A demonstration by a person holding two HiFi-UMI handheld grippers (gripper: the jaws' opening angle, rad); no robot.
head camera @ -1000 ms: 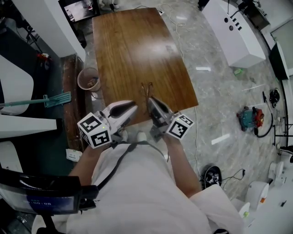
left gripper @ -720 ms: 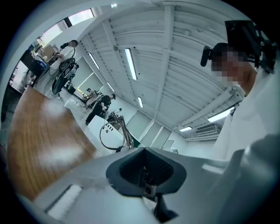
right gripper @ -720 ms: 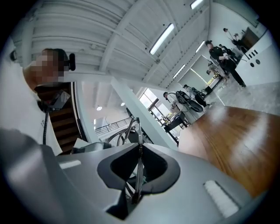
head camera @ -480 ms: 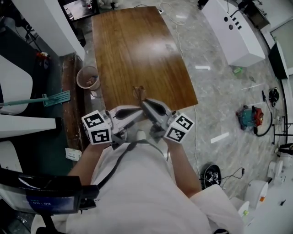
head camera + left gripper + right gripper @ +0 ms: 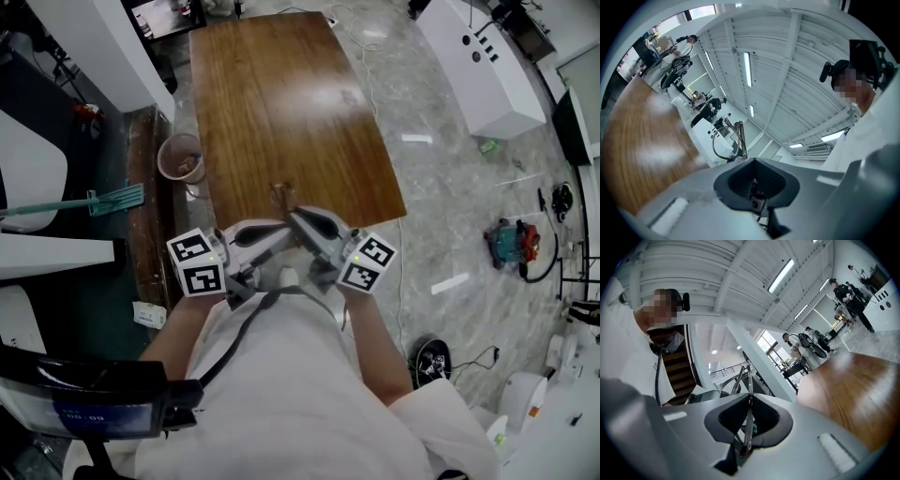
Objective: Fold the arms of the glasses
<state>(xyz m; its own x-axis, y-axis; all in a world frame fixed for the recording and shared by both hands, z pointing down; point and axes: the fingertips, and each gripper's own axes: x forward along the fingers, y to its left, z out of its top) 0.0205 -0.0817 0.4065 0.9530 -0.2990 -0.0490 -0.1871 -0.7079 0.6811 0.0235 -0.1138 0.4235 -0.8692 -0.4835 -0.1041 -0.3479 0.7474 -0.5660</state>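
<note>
One pair of glasses [image 5: 740,140], dark and thin-wired with a rounded lens rim, is held where the tips of two grey grippers meet. The left gripper [image 5: 740,158] is clamped on the frame, which projects just beyond its jaws. The right gripper [image 5: 749,398] is clamped on a slender arm running between its pads. A black-and-white marker cube [image 5: 197,264] is carried at each rear. One glossy, grained wooden table [image 5: 281,103] lies beneath the tips.

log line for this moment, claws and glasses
left claw: shut on glasses | right claw: shut on glasses | glasses: held between both claws, over near edge of table
</note>
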